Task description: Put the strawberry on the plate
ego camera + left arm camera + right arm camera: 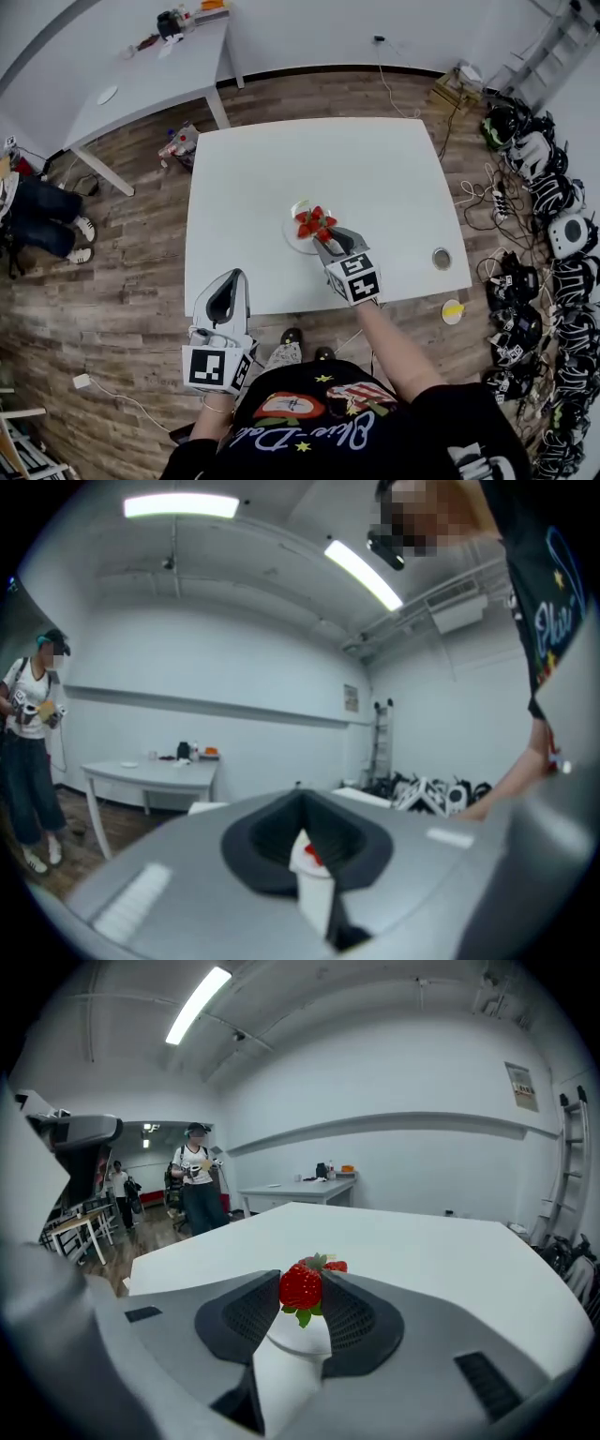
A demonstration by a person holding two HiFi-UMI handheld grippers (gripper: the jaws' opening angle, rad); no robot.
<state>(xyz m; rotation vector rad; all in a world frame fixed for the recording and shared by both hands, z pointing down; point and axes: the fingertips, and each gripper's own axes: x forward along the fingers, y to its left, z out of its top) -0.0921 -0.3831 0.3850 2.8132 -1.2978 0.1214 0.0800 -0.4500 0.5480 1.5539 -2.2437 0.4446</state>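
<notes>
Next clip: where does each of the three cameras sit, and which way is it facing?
Head view: on the person's head, facing steeply down at the white table and plate; shows both forearms, shirt, left gripper, right gripper.
Left gripper view: on the left gripper, off the table's near edge, looking along its closed jaws across the room; the person's arm shows at right.
Right gripper view: on the right gripper, looking along jaws clamping a strawberry above the plate.
Shared: all three show the side table.
</notes>
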